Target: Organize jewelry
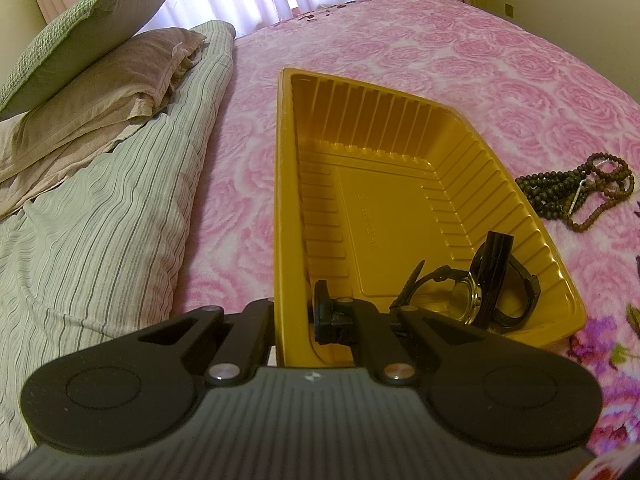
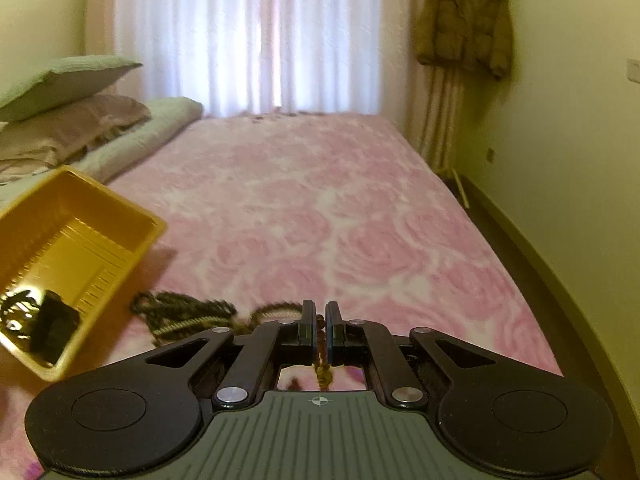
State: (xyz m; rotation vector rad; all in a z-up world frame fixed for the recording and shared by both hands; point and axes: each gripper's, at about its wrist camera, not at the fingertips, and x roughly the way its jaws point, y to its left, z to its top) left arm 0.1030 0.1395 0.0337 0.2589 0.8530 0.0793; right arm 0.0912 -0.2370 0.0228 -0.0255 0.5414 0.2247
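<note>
The left gripper (image 1: 294, 316) is clamped on the near wall of the ribbed yellow plastic tray (image 1: 400, 152), one finger outside and one inside, the tray resting on the bed's pink rose-patterned blanket (image 1: 500, 60). Inside the tray's near corner lie two black-strapped wristwatches (image 1: 468, 292). The right gripper (image 2: 319, 320) is nearly closed, pinching a strand of the dark brown beaded necklace (image 2: 188, 316), the rest of which lies heaped on the blanket just beside the tray, near striped bedding (image 1: 120, 200)
</note>
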